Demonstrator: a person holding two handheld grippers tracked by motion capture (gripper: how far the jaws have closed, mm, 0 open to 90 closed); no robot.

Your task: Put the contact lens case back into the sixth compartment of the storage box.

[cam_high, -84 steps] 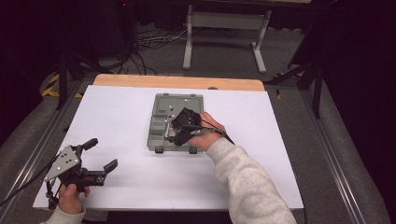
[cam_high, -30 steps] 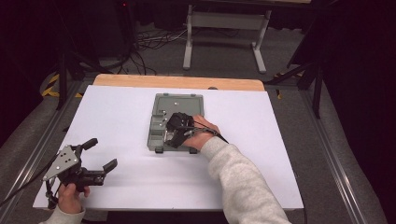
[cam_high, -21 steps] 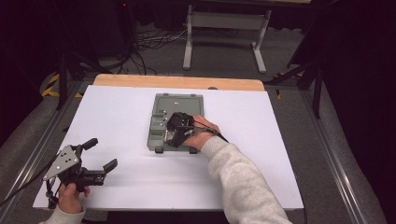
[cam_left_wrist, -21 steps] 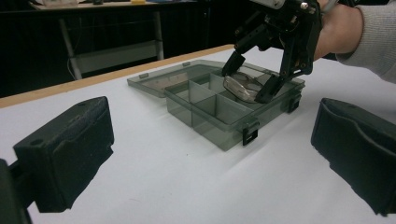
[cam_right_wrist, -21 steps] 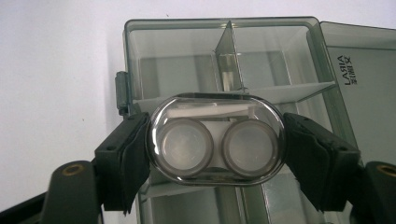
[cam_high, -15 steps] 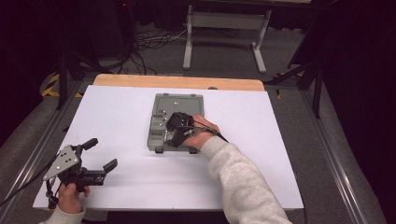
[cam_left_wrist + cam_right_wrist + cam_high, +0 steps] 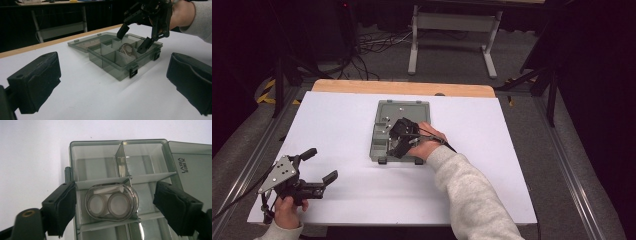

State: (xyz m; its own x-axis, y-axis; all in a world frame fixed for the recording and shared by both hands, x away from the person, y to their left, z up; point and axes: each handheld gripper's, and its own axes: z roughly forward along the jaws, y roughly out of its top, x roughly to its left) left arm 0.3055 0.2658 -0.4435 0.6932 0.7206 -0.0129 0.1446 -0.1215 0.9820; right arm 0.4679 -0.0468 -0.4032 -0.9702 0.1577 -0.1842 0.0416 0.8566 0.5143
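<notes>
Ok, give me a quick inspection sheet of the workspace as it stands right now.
Surface: white table top, wooden strip along its far edge.
Job's things: grey compartment box lying open, lid flat on the far side; clear oval case with two round wells lying in one compartment.
Clutter: nothing seen.
Grippers: right claw over the box, jaws just opened, standing apart on either side of the oval case, pads off it; left claw open, nothing between its jaws, held over the near left corner of the table.
Cables: one trails from each claw; more on the floor beyond the table.
Surroundings: dark room, grey floor, white stand legs behind the table.
</notes>
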